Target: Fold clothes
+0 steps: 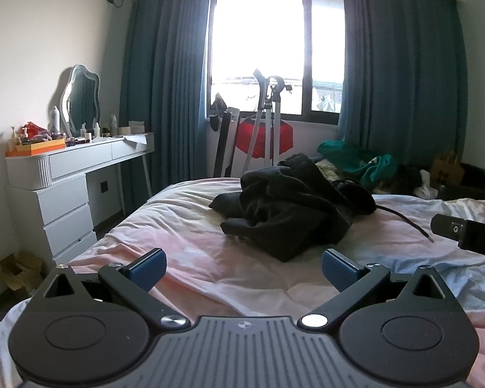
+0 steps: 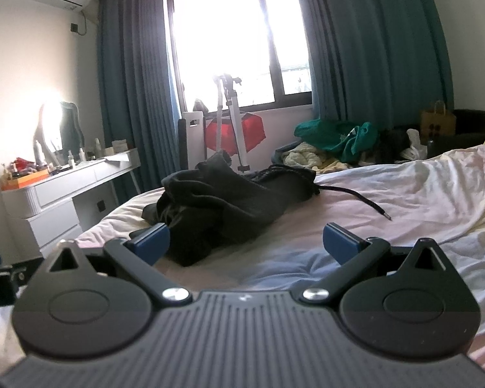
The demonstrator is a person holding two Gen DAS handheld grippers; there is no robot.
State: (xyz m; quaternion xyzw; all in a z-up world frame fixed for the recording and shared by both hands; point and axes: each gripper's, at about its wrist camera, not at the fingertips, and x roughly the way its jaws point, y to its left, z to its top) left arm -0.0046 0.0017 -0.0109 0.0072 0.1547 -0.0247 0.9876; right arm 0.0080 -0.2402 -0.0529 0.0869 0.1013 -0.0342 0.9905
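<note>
Left gripper (image 1: pixel 244 266) and right gripper (image 2: pixel 245 242) jaws released; crumpled black garment (image 1: pixel 291 207) on bed (image 1: pixel 184 249); lettering unreadable.

letters "DA" on right tongs (image 1: pixel 468 237)

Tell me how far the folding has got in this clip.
Nothing looks folded yet: the dark garment lies crumpled in a heap on the bed, its drawstring trailing out. Nothing is in hand; the left tool and right tool are open and empty, short of it. Grasping, spreading and folding all remain.
</note>
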